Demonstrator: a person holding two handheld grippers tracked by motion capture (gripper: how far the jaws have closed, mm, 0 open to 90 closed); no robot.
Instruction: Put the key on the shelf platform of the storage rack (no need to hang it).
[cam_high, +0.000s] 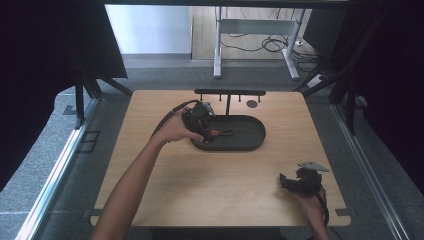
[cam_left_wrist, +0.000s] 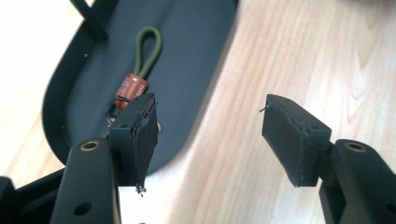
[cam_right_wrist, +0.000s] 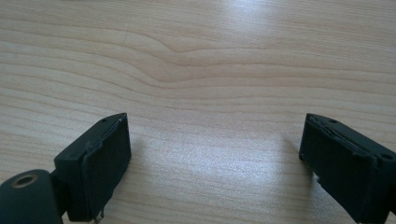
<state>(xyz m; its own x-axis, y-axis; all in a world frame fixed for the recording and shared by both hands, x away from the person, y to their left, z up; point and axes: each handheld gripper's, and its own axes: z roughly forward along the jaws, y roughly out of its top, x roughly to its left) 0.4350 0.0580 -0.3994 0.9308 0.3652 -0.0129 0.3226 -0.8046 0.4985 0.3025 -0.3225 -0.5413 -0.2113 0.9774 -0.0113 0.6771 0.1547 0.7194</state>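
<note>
left gripper (cam_left_wrist: 208, 140): jaws spread, nothing between them, over the rim of the black oval tray (cam_left_wrist: 196, 88). keychain strap (cam_left_wrist: 140, 70), green loop with brown ferrule: lower end hidden behind one jaw. right gripper (cam_right_wrist: 215, 163): spread over the bare wooden table (cam_right_wrist: 210, 56).

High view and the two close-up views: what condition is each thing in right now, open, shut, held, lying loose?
Left hand-held gripper: open, nothing between its jaws, at the near end of the tray.
Right hand-held gripper: open, empty, over bare wood.
Keychain loop: lying loose and flat in the tray, green cord with a brown tag.
Tray: flat on the table, holding the keychain loop.
Rack: upright behind the tray; nothing seen hanging on it.
</note>
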